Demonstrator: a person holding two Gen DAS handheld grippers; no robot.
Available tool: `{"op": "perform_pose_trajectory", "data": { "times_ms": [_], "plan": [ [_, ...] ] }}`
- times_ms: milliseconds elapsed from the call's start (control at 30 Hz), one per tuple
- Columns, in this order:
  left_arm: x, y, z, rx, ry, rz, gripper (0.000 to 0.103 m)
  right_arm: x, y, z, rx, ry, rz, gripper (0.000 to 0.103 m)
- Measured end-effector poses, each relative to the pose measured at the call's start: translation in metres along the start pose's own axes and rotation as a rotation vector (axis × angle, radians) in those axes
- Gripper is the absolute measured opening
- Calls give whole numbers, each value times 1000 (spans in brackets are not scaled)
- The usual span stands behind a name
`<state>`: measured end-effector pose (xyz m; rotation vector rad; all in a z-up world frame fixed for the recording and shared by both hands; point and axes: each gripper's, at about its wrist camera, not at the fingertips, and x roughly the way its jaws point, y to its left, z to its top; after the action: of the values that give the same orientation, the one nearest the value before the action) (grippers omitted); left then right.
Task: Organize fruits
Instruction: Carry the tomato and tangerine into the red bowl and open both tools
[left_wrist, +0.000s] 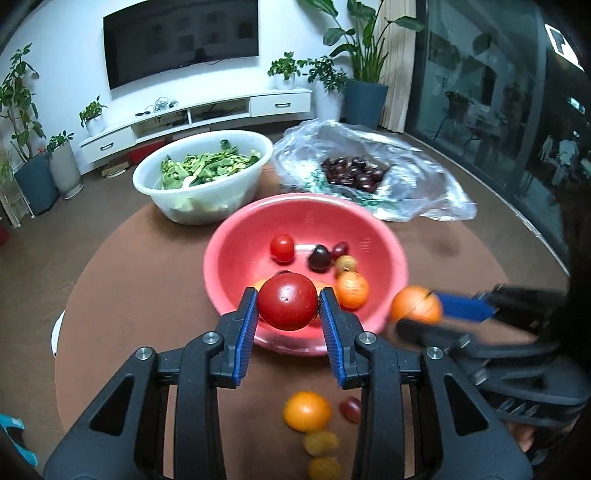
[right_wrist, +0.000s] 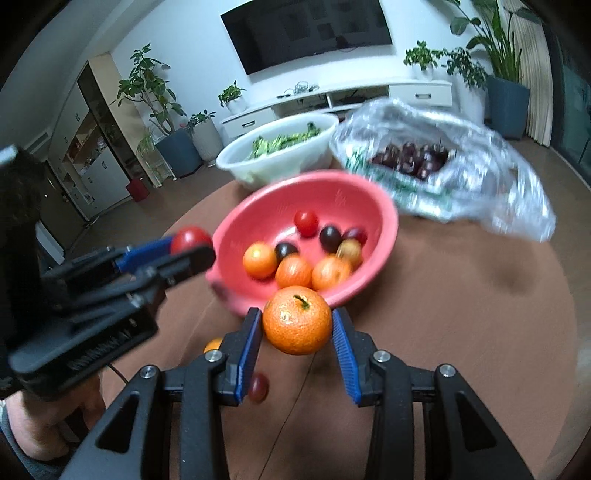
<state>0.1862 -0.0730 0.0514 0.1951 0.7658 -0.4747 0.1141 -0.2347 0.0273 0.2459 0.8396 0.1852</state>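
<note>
Left gripper (left_wrist: 287, 308) clamped on a red tomato (left_wrist: 287, 301), blue pads pressed to its two sides, carried low-centre of the left wrist view right at the near rim of the red basin (left_wrist: 384, 236). Held there, presumably, for a drop among the fruit already gathered inside: cherry tomato (left_wrist: 282, 248), dark plum (left_wrist: 319, 257), small oranges (left_wrist: 351, 290).

Right gripper (right_wrist: 297, 325) closed on a mandarin (right_wrist: 296, 319), stem up, gripped across its widest part so it cannot roll out; placed lower centre of the right wrist view, just short of the basin's near edge.

Loose fruit left on the brown table (left_wrist: 129, 280) at bottom centre: an orange (left_wrist: 306, 411), a small dark red one (left_wrist: 350, 408), two yellowish ones, blurred.

White basin of greens (left_wrist: 201, 177) and plastic bag of dark cherries (left_wrist: 354, 171) behind, upper middle, kept apart from the sorted fruit.
</note>
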Motion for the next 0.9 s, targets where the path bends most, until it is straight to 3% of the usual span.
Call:
{"op": "perform_pose_trajectory", "data": {
  "times_ms": [400,900],
  "plan": [
    [64,23,21,16,56,52,32,54,1,54,-118,20,-99,42],
    [100,27,17,11,78,83,33,89,-2,51,-146,64,-162,42]
  ]
}}
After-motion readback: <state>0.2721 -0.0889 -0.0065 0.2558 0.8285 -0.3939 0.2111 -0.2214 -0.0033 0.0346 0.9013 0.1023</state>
